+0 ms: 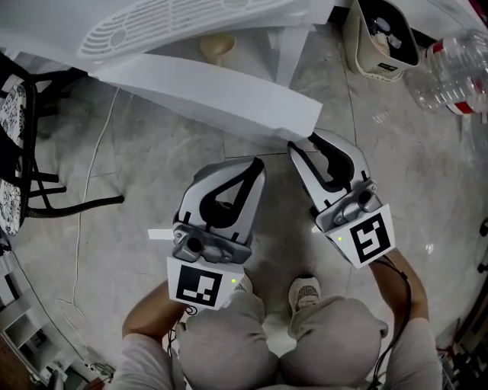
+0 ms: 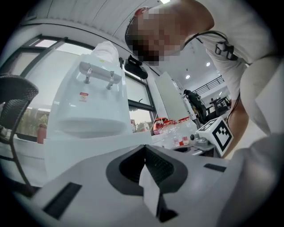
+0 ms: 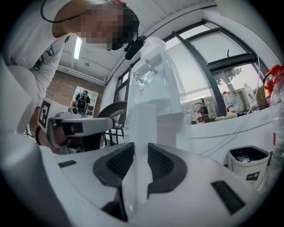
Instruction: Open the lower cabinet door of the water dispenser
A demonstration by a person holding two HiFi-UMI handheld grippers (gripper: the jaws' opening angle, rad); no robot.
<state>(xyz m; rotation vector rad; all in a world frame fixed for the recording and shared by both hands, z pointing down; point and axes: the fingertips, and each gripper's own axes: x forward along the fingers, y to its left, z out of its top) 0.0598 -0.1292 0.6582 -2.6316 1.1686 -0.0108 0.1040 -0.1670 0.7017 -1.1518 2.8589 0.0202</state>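
The white water dispenser (image 1: 175, 23) stands at the top of the head view, and its lower cabinet door (image 1: 213, 95) hangs swung out towards me as a long white panel. My right gripper (image 1: 305, 141) is at the door's free end. In the right gripper view (image 3: 140, 155) the door's edge (image 3: 141, 128) fills the gap between both dark pads. My left gripper (image 1: 258, 164) sits just left of it, close below the door, fingertips together. In the left gripper view (image 2: 144, 148) its jaws meet with nothing held, and the dispenser (image 2: 88, 102) rises behind.
A black mesh chair (image 1: 23, 152) stands at the left, with a thin cable (image 1: 84, 206) trailing over the tiled floor. A white waste bin (image 1: 377, 38) and clear plastic bottles (image 1: 454, 68) sit at the upper right. The person's knees and shoes (image 1: 305, 293) are below the grippers.
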